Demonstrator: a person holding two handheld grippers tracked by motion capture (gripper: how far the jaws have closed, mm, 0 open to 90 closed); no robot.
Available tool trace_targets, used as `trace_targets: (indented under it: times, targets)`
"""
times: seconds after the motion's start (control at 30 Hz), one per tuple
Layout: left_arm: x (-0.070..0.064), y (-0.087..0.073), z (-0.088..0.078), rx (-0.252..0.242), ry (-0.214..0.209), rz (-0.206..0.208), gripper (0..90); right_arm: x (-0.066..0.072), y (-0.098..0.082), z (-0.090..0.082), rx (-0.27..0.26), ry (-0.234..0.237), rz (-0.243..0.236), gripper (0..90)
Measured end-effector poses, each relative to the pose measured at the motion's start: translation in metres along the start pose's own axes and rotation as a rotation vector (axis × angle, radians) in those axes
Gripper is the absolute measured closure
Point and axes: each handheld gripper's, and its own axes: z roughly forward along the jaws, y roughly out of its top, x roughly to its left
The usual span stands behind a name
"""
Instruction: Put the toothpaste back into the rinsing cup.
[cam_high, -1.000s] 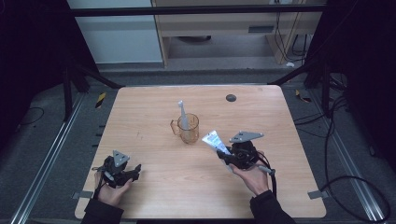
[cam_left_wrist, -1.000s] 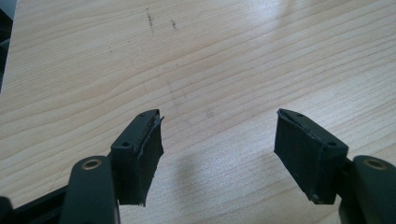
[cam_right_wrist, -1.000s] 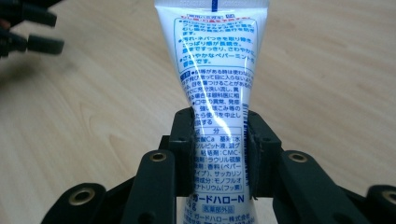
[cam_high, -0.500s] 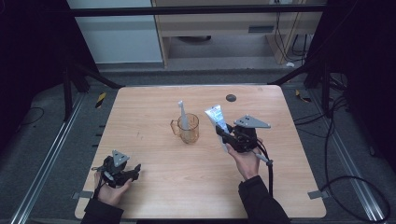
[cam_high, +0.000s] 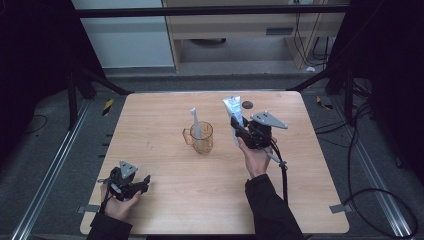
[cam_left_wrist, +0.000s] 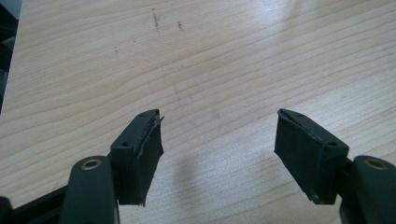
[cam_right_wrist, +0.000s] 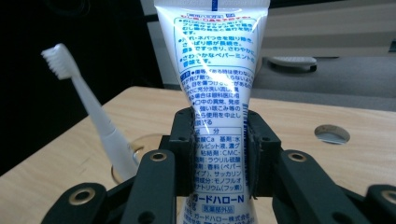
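- since the earlier frame, right gripper (cam_high: 239, 131) has carried the toothpaste tube (cam_high: 234, 111) up and nearer the cup (cam_high: 202, 137), jaws clenched on it.
- tube stands upright just right of the cup.
- left gripper (cam_left_wrist: 217, 154) rests released near the table (cam_high: 310, 200) front edge, well clear of the cup.
- cup holds a toothbrush (cam_high: 195, 121).

Toothpaste tube (cam_right_wrist: 212, 93): white, dense blue printed text. Toothbrush (cam_right_wrist: 88, 116): white handle and bristles. Cup (cam_high: 202, 137): translucent amber. Tabletop (cam_high: 165, 120): pale wood grain, faint dark scuffs; one dark round hole (cam_high: 247, 104) near far edge. Gripper jaws: black.
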Motion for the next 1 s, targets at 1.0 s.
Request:
trace_targets:
  times: [1.0]
  targets:
    - [0.004,-0.001,0.000,-0.013,0.002,-0.018,30.1,0.025,0.012,0.069,-0.127,0.023,0.056,68.7]
